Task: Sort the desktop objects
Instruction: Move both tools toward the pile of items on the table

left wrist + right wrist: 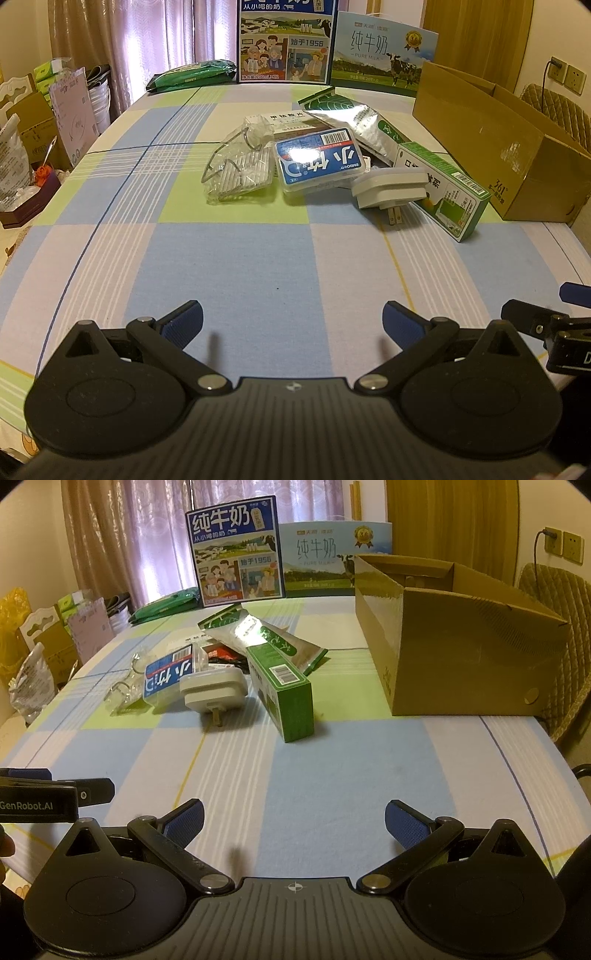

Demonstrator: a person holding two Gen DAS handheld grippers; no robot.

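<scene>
My left gripper and right gripper both spread, empty. Green carton nearest: light, stiff; pinch across narrow sides.

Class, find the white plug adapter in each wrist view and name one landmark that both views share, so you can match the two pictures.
Left wrist view: the plug adapter lies right of centre, between the blue case and the green box.
Right wrist view: the adapter lies left of centre, again between the case and the box.
Shared landmark: the open cardboard box at the right.
</scene>
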